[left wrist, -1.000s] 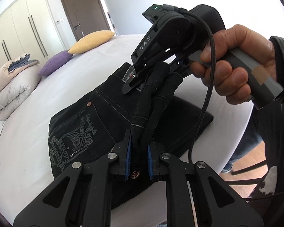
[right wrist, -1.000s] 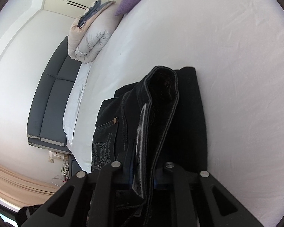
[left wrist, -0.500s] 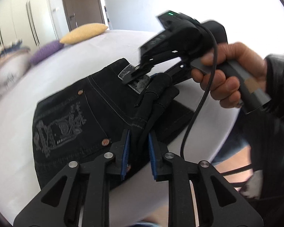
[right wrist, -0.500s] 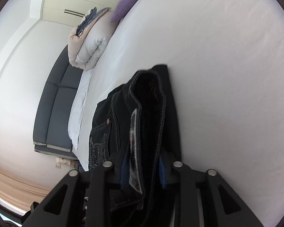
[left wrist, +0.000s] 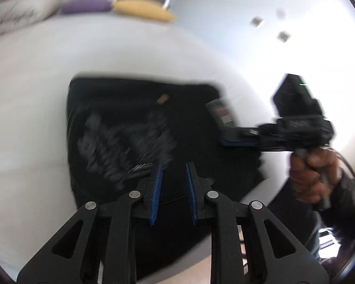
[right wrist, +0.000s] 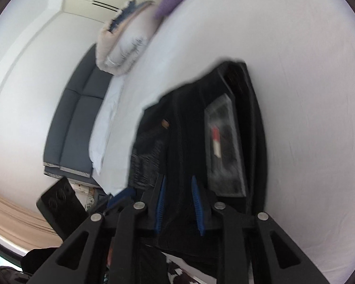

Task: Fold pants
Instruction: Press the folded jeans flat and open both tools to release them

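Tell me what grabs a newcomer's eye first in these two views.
The black pants dominate, lying folded on the white bed with a pale printed pocket design facing up. Next come the blue-padded left gripper and right gripper, both open just above the fabric. Purple and yellow pillows sit at the far end.

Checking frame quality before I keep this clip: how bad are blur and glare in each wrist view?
Left wrist view: heavy motion blur smears the pants print and the pillows; the wall at right is blown out white; the left gripper itself stays sharp. Right wrist view: milder blur; the pants label is smeared, the sofa soft, with strong fisheye bending at the edges.
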Available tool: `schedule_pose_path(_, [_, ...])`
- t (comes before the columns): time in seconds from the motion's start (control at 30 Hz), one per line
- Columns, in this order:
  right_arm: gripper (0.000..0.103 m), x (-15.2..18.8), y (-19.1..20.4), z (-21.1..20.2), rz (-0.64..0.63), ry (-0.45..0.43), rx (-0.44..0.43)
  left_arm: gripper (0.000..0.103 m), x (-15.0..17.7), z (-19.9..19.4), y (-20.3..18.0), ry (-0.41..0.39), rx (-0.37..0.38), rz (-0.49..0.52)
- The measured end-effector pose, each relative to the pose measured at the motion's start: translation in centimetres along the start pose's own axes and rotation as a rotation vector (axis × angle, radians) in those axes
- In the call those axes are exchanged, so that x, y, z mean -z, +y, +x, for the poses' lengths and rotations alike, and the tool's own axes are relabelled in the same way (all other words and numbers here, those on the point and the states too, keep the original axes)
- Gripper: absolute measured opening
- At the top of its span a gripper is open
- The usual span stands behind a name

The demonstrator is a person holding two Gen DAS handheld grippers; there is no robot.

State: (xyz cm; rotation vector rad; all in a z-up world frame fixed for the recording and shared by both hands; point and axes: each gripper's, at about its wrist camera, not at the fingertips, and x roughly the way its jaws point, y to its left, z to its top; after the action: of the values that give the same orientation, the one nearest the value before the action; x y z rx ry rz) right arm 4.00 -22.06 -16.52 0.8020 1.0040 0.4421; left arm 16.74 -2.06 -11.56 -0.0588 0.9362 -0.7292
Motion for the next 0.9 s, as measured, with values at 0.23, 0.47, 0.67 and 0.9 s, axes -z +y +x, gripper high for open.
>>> schedule_pose_path(0.23, [0.0, 3.2, -0.8, -1.7, -0.087, -0.091, -0.003, 0.019, 3.9, -1.6, 0.7, -0.051, -0.001, -0.04])
schedule_pose_path(0.47, [0.008, 5.0, -1.4, -5.0, -0.102, -0.151, 0.0, 0.019, 6.3, -4.3, 0.1, -0.071, 0.024, -0.005])
schedule_pose_path(0.67, [0.088, 3.5, -1.6, -9.4, -0.04, -0.297, 0.021, 0.086, 4.9, -10.5, 5.3, -0.205, -0.014, -0.13])
schedule_pose_path(0.9, [0.063, -1.2, -2.4, -4.3, 0.047, -0.121, 0.054, 0.086, 1.8, -7.9, 9.9, -0.075, 0.046, -0.251])
